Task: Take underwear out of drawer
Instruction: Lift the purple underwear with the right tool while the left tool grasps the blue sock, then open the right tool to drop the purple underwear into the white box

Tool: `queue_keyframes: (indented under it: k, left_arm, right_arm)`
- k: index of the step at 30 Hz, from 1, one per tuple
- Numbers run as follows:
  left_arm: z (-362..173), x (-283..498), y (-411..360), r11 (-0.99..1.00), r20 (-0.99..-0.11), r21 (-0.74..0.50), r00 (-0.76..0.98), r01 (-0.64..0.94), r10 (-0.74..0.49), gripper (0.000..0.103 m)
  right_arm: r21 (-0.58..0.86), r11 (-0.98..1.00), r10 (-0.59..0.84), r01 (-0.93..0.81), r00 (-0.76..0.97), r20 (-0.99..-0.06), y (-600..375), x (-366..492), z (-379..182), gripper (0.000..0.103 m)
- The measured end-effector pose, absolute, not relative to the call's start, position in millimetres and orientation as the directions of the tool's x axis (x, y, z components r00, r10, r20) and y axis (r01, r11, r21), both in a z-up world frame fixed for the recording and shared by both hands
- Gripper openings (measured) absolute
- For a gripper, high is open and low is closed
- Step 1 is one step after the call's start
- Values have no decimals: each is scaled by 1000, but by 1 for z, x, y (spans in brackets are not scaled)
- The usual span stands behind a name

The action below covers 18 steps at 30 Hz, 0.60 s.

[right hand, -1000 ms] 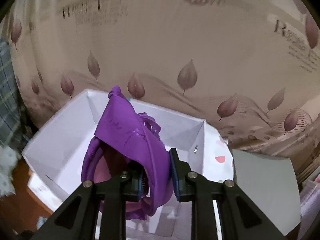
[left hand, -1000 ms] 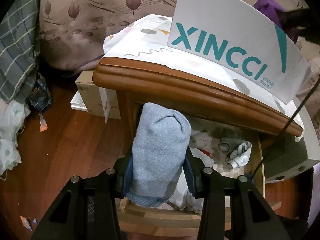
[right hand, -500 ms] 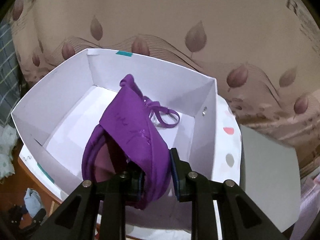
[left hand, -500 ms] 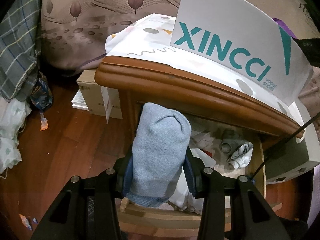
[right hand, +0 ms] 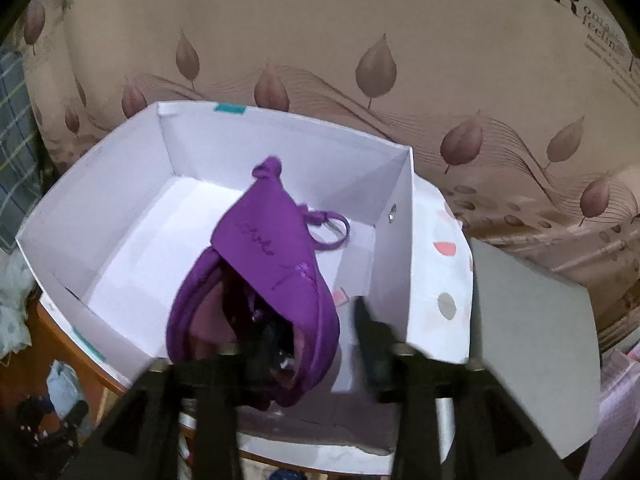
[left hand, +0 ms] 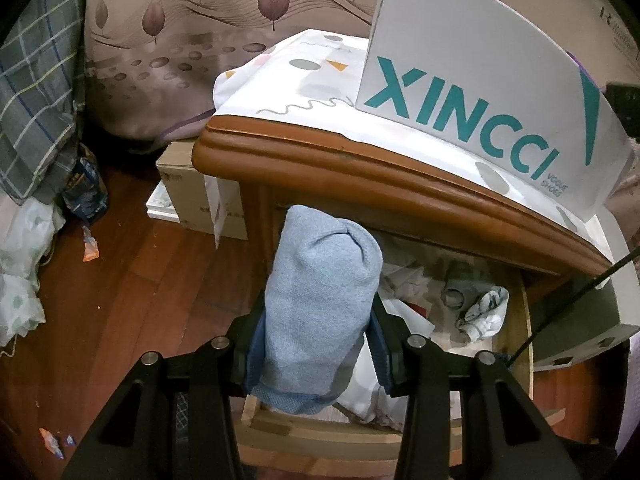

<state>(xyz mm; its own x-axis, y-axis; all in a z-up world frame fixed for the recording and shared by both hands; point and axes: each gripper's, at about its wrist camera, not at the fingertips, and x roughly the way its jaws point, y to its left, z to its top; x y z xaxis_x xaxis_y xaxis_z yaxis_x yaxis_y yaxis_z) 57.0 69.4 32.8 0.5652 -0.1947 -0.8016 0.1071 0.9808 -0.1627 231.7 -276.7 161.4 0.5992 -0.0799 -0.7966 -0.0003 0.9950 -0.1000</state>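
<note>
Left gripper: its two jaws squeeze one light blue rolled cloth. The roll stands long-way up, pointing away from the camera toward the nightstand top.
Right gripper: its jaws have just been opening. The purple underwear sits between them, draped on the left jaw; the right jaw is clear of it (the picture is blurry here).
Purple underwear: one piece, over the open white shoe box. Its long side runs from the gripper up to a knotted tip, which points at the box's back wall.
Drawer: one, pulled open under the left gripper. It holds white clothes and a small rolled sock (too jumbled to count).
Nightstand: brown wood, with a white dotted cloth on top. The shoe box stands on that cloth.
Floor: dark red wood, with one cardboard box beside the nightstand.
Room behind: bedding with a leaf print, and a plaid cloth at the left.
</note>
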Motion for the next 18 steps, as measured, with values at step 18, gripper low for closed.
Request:
queue_keyframes:
  k: [18]
  left_arm:
    - [32,56,63,982,-792,-145,581,117,-186,41]
  right_arm:
    - [36,999,13,11,792,-610,-290,96,182,81]
